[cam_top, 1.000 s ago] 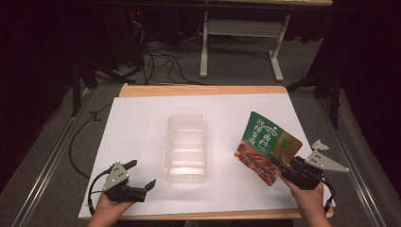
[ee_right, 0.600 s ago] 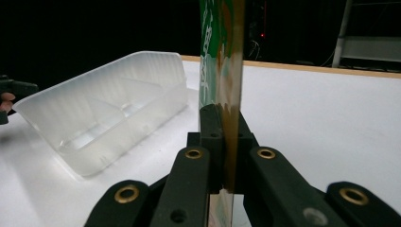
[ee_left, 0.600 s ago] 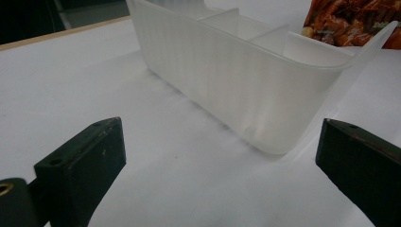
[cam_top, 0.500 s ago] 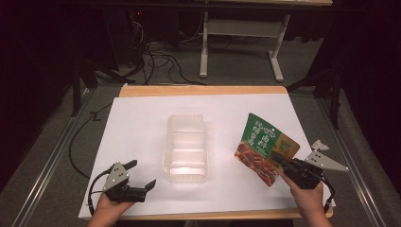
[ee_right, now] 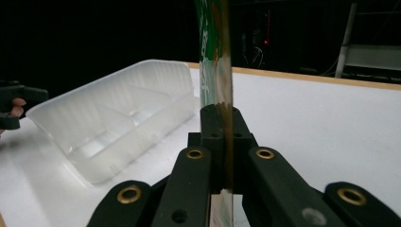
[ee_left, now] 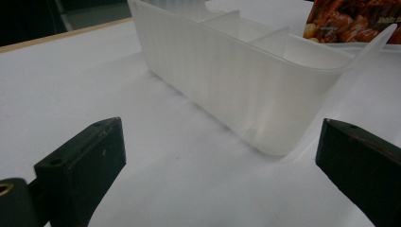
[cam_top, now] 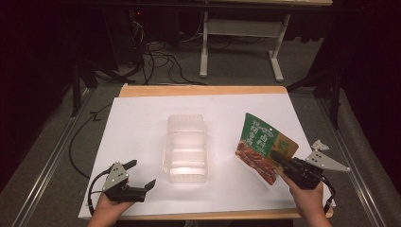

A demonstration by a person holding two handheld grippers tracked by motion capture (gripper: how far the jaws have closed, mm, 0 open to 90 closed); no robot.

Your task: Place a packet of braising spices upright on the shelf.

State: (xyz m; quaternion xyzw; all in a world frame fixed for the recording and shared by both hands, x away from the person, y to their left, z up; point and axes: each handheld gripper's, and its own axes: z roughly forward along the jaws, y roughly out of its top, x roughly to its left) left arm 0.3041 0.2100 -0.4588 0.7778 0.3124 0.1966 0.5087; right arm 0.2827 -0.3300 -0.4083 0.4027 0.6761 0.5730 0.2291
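At the lower right of the high view, the right gripper [cam_top: 286, 166] pinches the green snack pouch [cam_top: 265, 146], holding it upright beside the clear divided tray [cam_top: 186, 146] at centre. The left gripper [cam_top: 141, 174], lower left, sits with jaws spread and empty.

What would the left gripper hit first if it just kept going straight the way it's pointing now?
Most likely the clear plastic tray. The left gripper is open, with bare white table cover ahead, then the tray's near wall and corner. How far off is unclear.
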